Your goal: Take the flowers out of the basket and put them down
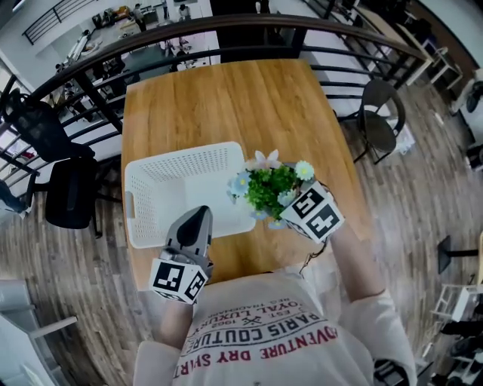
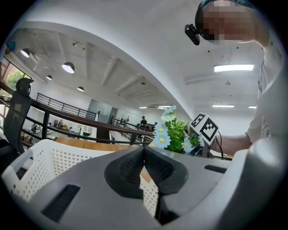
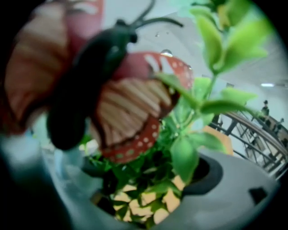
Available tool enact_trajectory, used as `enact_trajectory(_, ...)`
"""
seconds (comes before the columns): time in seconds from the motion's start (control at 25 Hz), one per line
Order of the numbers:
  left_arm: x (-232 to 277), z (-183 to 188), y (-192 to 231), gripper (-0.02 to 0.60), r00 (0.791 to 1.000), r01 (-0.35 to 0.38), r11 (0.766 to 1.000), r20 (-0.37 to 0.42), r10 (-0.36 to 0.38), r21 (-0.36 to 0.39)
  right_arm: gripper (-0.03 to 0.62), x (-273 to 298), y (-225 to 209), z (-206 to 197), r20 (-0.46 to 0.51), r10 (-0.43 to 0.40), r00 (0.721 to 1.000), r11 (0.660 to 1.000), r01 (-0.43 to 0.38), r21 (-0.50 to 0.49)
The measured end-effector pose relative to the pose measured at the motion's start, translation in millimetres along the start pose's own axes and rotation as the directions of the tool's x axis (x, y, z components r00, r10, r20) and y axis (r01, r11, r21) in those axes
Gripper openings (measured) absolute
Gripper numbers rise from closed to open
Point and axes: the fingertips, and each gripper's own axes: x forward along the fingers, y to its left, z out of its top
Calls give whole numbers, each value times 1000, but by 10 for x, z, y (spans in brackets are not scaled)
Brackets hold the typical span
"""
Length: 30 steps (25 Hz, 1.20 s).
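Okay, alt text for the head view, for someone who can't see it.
The right tongs hold a bunch of artificial flowers at the right edge of a white perforated basket on a wooden table. The left tongs, shut, point at the basket's near side.

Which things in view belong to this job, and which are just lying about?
Job: flowers, clamped in the right gripper; white basket, empty; left gripper, shut by the basket; table.
Lying about: black office chair; round-seat chair; railing.
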Motion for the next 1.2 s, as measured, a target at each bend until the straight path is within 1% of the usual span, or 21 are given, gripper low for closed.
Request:
enact_trajectory(0.16,264,-205,-486,23,997,62,998,-36,-62,2,469,-148,-226,-500,-37,-15,999,999,17,49)
enact_trajectory(0.32,441,-459,-823,23,992,108,994,-70,-108,-1,469,-110,-379,-1003,-76,-26,997,993,34,111)
enact_trajectory(0.52,450,-650,-992,23,986,127,992,-108,-126,3,471,83,-367,-1597,-114,-6,993,968,34,247)
enact_trajectory(0.72,427,-898,-1058,23,981,125,992,-149,-122,9,471,427,-302,-2052,-155,-18,988,963,59,262)
enact_trajectory(0.84,400,-1030,-1091,23,978,127,992,-165,-125,3,471,624,-264,-2261,-150,-12,989,955,56,290)
enact_trajectory(0.96,383,-1082,-1072,23,978,115,993,-175,-112,8,471,764,-274,-2392,-166,-34,986,959,79,271)
enact_trajectory(1.08,353,-1094,-1030,23,980,98,995,-175,-94,16,470,834,-287,-2460,-191,-51,980,968,96,232)
enact_trajectory(1.2,291,-1117,-985,23,980,92,996,-180,-88,12,471,868,-292,-2449,-179,-50,983,959,97,266)
